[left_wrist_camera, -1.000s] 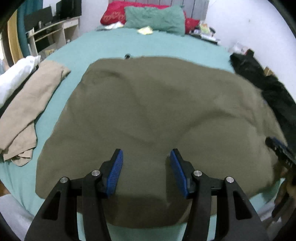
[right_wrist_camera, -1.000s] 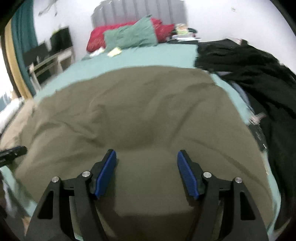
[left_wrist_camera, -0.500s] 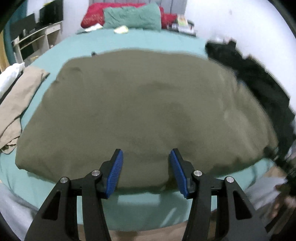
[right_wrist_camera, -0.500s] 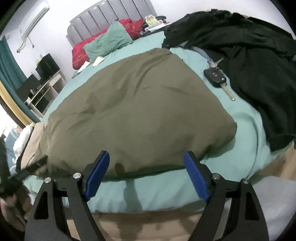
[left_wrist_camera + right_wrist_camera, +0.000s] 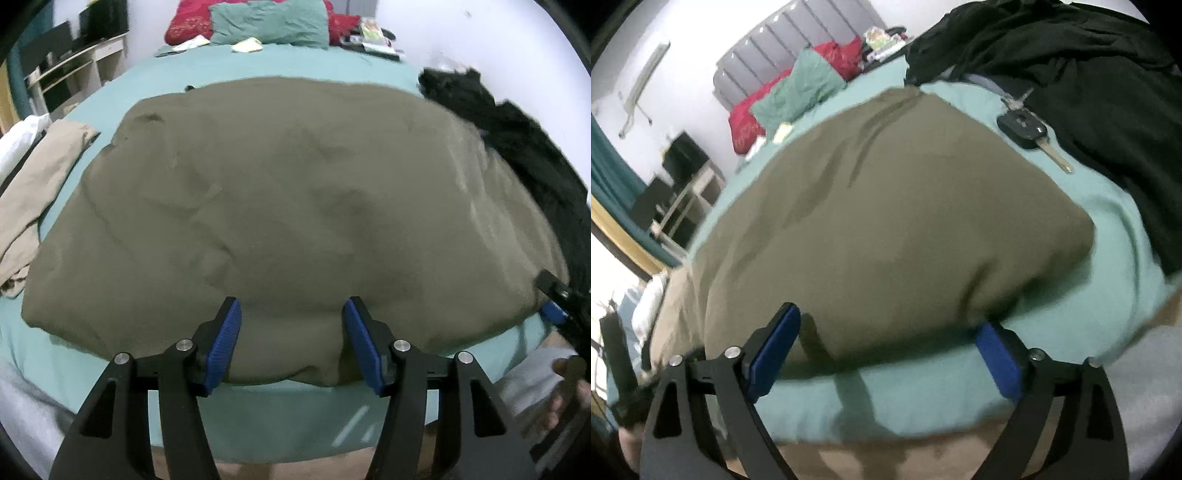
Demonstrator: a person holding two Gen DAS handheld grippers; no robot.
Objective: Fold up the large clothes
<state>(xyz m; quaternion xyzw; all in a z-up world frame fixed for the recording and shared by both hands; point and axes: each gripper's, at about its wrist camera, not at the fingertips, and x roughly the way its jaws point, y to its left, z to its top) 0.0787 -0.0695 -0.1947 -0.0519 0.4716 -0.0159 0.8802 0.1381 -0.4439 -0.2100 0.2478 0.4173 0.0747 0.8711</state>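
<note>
A large olive-green garment (image 5: 280, 206) lies spread flat on the teal bed (image 5: 288, 410); it also shows in the right wrist view (image 5: 886, 206). My left gripper (image 5: 291, 343) is open and empty, its blue pads over the garment's near edge at the middle. My right gripper (image 5: 886, 354) is open wide and empty at the garment's near right corner, close to the bed's edge. The right gripper's tip also shows at the far right of the left wrist view (image 5: 554, 299).
A black garment pile (image 5: 1089, 85) lies right of the olive one, with a car key (image 5: 1030, 133) beside it. A beige garment (image 5: 33, 184) and white cloth (image 5: 18, 140) lie at the left. Pillows (image 5: 266, 18) are at the headboard. Shelves (image 5: 70, 62) stand far left.
Both grippers have drawn back from over the garment toward the bed's near edge. The right gripper has opened wider and dropped to the garment's near right corner.
</note>
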